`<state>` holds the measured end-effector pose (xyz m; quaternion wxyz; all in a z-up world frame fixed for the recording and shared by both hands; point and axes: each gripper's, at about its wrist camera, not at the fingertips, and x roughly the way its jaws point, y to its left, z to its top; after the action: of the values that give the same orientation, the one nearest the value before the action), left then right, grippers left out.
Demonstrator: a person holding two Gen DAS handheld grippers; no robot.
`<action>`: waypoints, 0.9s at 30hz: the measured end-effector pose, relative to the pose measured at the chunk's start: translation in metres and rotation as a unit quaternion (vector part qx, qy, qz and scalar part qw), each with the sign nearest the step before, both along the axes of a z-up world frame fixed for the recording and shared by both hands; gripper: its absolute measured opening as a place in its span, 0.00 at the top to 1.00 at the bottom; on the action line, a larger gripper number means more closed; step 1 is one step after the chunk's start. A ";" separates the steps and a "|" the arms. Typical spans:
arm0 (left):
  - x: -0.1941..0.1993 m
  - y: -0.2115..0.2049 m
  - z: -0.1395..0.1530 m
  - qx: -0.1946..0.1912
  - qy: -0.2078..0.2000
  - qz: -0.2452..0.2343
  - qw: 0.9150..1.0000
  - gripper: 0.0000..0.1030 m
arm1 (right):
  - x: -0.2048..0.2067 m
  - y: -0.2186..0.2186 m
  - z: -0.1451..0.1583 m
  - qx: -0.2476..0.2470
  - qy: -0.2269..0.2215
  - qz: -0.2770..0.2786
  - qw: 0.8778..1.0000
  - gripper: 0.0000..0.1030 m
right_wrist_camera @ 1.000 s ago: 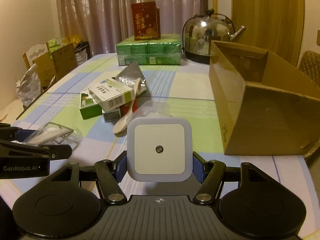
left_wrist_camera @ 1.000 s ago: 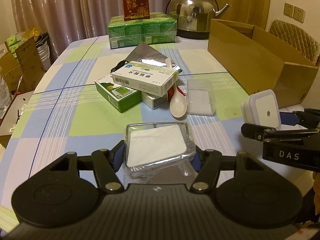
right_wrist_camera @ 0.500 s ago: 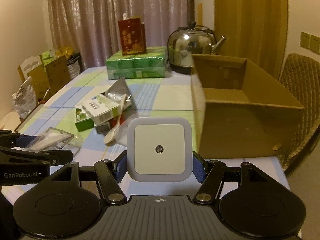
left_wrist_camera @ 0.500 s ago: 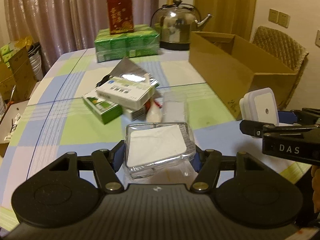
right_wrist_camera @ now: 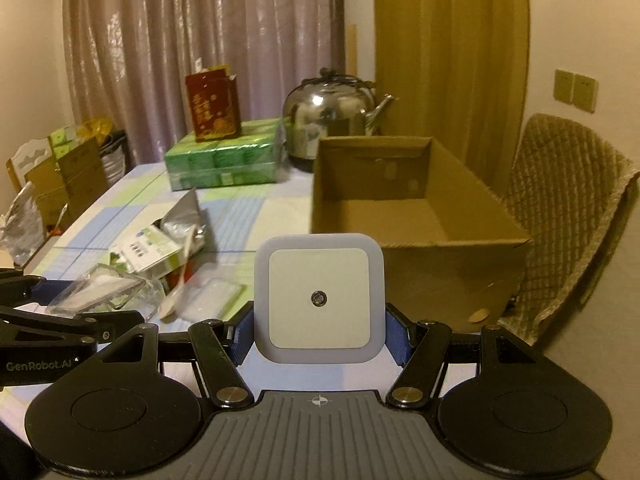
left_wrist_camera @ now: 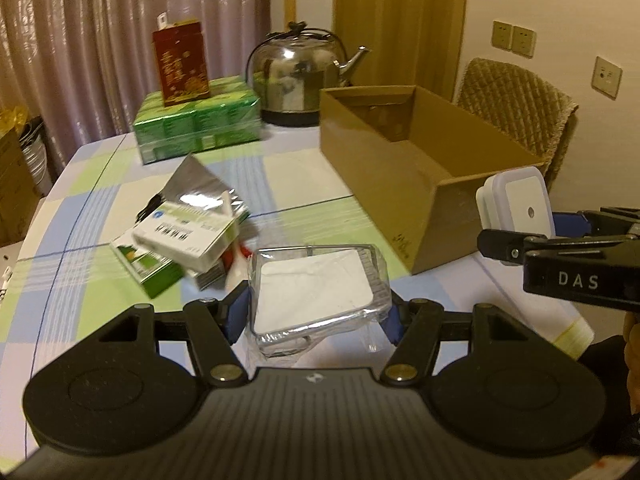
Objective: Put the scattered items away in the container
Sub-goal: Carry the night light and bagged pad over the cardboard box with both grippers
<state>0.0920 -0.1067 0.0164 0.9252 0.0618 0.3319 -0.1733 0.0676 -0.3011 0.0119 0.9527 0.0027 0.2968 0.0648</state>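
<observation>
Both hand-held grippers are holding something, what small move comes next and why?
Probably carry both on over the cardboard box. The right hand-held gripper grips a white night light, the left hand-held gripper a clear wrapped case, and both are short of the box's near wall.

— What's behind the surface point(right_wrist_camera: 248, 208)?
— Mauve curtains point(right_wrist_camera: 180, 40) across the back, a mustard drape point(right_wrist_camera: 448, 40) beside them, cream wall point(left_wrist_camera: 560, 0) with switch plates point(left_wrist_camera: 514, 38).
— Furniture?
— A chair with a quilted cover point(right_wrist_camera: 568, 208) on the right; cardboard boxes point(right_wrist_camera: 68, 184) stacked at left. The light is dim and yellowish.
</observation>
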 end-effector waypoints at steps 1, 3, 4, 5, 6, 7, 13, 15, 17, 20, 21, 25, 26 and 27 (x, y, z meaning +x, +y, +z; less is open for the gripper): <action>0.001 -0.003 0.002 -0.001 0.000 -0.004 1.000 0.42 | 0.000 -0.004 0.002 0.000 -0.002 -0.003 1.000 0.40; 0.003 -0.011 0.005 -0.003 -0.001 -0.012 1.000 0.42 | 0.001 -0.010 0.007 0.001 -0.003 -0.010 1.000 0.40; 0.005 -0.014 0.007 -0.004 -0.002 -0.016 1.000 0.42 | 0.001 -0.014 0.009 0.001 -0.005 -0.013 1.000 0.40; 0.007 -0.018 0.009 -0.004 -0.003 -0.020 1.000 0.42 | 0.002 -0.017 0.012 0.001 -0.007 -0.016 1.000 0.40; 0.008 -0.021 0.011 -0.005 -0.005 -0.024 1.000 0.42 | 0.004 -0.021 0.015 0.001 -0.009 -0.020 1.000 0.40; 0.010 -0.025 0.013 -0.005 -0.007 -0.027 1.000 0.42 | 0.004 -0.025 0.017 0.002 -0.011 -0.023 1.000 0.40; 0.026 -0.046 0.027 -0.008 -0.019 -0.045 0.999 0.42 | 0.010 -0.047 0.040 -0.001 -0.034 -0.038 0.999 0.40; 0.032 -0.053 0.033 -0.011 -0.023 -0.050 0.998 0.42 | 0.014 -0.055 0.048 -0.004 -0.043 -0.045 0.998 0.40; 0.038 -0.061 0.038 -0.013 -0.028 -0.057 0.998 0.42 | 0.022 -0.065 0.053 -0.006 -0.048 -0.048 0.998 0.40; 0.049 -0.072 0.043 -0.017 -0.034 -0.067 0.997 0.42 | 0.038 -0.076 0.060 -0.013 -0.054 -0.048 0.997 0.40; 0.053 -0.077 0.045 -0.017 -0.037 -0.071 0.997 0.42 | 0.044 -0.081 0.062 -0.014 -0.057 -0.047 0.997 0.40; 0.069 -0.096 0.047 -0.016 -0.037 -0.082 0.996 0.42 | 0.068 -0.096 0.065 -0.022 -0.058 -0.041 0.997 0.40; 0.074 -0.102 0.047 -0.014 -0.039 -0.086 0.995 0.42 | 0.076 -0.100 0.064 -0.020 -0.052 -0.040 0.998 0.40; 0.078 -0.105 0.046 -0.014 -0.040 -0.088 0.995 0.42 | 0.083 -0.104 0.062 -0.021 -0.048 -0.039 0.998 0.40</action>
<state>0.1699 -0.2122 0.0629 0.9196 0.0853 0.2853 -0.2562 0.1501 -0.4046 0.0744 0.9675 -0.0085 0.2516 0.0214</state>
